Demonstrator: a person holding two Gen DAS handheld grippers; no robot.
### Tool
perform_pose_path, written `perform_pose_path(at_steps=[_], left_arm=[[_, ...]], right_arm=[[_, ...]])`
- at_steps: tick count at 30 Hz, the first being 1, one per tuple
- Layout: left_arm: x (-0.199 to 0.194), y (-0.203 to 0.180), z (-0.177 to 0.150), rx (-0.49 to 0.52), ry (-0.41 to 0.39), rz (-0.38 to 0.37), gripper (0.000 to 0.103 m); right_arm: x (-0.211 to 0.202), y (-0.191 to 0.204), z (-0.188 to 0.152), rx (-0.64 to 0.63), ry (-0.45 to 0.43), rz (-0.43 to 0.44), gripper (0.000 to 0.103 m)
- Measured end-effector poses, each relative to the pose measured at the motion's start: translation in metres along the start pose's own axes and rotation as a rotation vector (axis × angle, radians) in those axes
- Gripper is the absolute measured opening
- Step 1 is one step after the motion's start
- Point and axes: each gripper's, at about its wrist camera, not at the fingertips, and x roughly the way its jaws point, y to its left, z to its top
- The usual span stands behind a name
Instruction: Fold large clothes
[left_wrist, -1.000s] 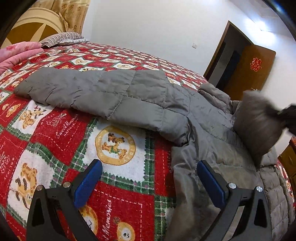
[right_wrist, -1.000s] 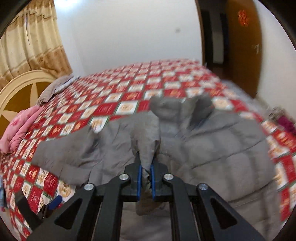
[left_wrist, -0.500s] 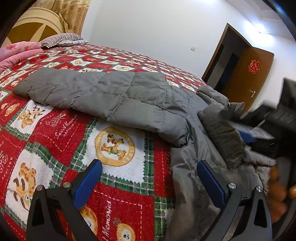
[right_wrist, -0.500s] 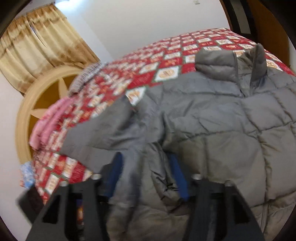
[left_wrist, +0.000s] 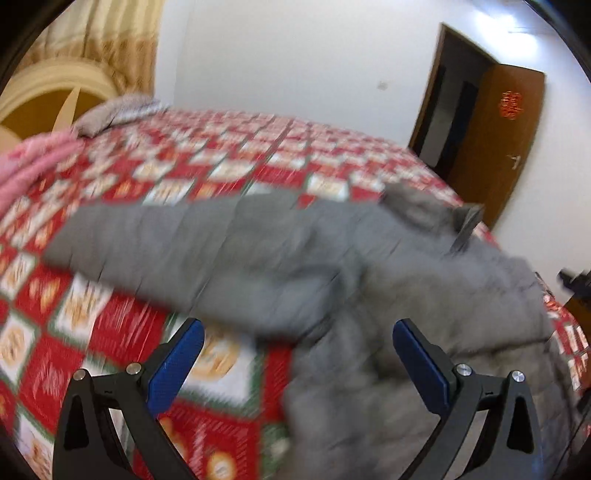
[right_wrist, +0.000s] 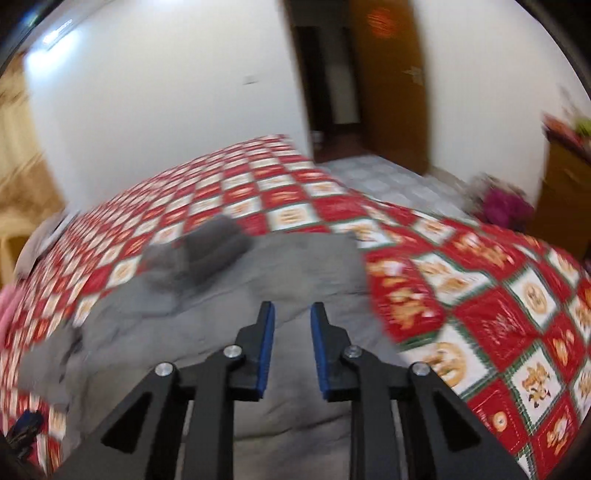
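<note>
A large grey puffer jacket (left_wrist: 369, 280) lies spread on the bed, one sleeve (left_wrist: 155, 236) stretched to the left and its collar (left_wrist: 424, 206) at the far right. My left gripper (left_wrist: 295, 347) is wide open and empty, above the jacket's near edge and the bedspread. In the right wrist view the jacket (right_wrist: 258, 280) lies under my right gripper (right_wrist: 291, 332), whose jaws are partly open and hold nothing. Both views are blurred by motion.
A red, white and green checked bedspread (left_wrist: 229, 373) covers the bed (right_wrist: 480, 302). A pink blanket (left_wrist: 26, 166) and a pillow (left_wrist: 118, 110) lie near the headboard. A brown door (left_wrist: 495, 140) stands open on the right. Tiled floor (right_wrist: 388, 184) lies beyond the bed.
My right gripper has let go of the jacket sleeve, opened, and swung right over the jacket's body. My left gripper has lifted and turned right, still open.
</note>
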Motion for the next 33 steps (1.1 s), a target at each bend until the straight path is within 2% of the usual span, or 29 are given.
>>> perform_pose_path(at_steps=[2,6,8,10,13,16,21,23,25,27,28,29,30,31,33], left_arm=[[0.006,-0.025,0.017,0.052,-0.027,0.011,0.102],[0.049,-0.062,0.023,0.151,-0.021,0.163,0.102],[0.075,-0.064,0.016,0.158,0.034,0.228,0.102],[0.100,-0.059,0.002,0.143,0.108,0.268,0.102],[0.116,-0.046,-0.010,0.092,0.170,0.234,0.102],[0.120,-0.038,-0.010,0.054,0.189,0.204,0.102],[0.121,-0.042,-0.010,0.055,0.189,0.204,0.102],[0.112,-0.035,-0.007,0.013,0.183,0.150,0.102],[0.090,-0.014,0.001,-0.090,0.130,0.066,0.102],[0.055,0.021,0.011,-0.232,0.033,0.031,0.102],[0.038,0.043,0.015,-0.299,-0.009,0.031,0.102],[0.024,0.067,0.020,-0.356,-0.043,0.048,0.102],[0.014,0.089,0.023,-0.398,-0.069,0.081,0.102],[0.004,0.113,0.026,-0.446,-0.093,0.140,0.102],[-0.007,0.163,0.030,-0.560,-0.115,0.265,0.102]], right_arm=[[0.021,-0.004,0.000,-0.018,0.032,-0.047,0.024],[0.057,-0.012,-0.011,-0.044,0.101,-0.084,0.020],[0.070,-0.023,-0.021,-0.017,0.147,-0.100,0.020],[0.078,-0.039,-0.032,-0.005,0.195,-0.138,0.015],[0.077,-0.052,-0.033,0.023,0.184,-0.147,0.010],[0.075,-0.054,-0.034,0.032,0.168,-0.159,0.009],[0.079,-0.035,-0.040,-0.053,0.133,-0.253,0.013],[0.078,-0.035,-0.040,-0.061,0.129,-0.262,0.014],[0.077,-0.039,-0.040,-0.045,0.125,-0.248,0.014],[0.074,-0.042,-0.040,-0.021,0.114,-0.222,0.021],[0.072,-0.043,-0.040,-0.014,0.107,-0.207,0.037],[0.069,-0.044,-0.040,-0.006,0.093,-0.179,0.063],[0.069,-0.043,-0.040,-0.005,0.089,-0.160,0.077],[0.069,-0.042,-0.040,-0.007,0.088,-0.144,0.096],[0.071,-0.038,-0.042,-0.023,0.099,-0.158,0.099]])
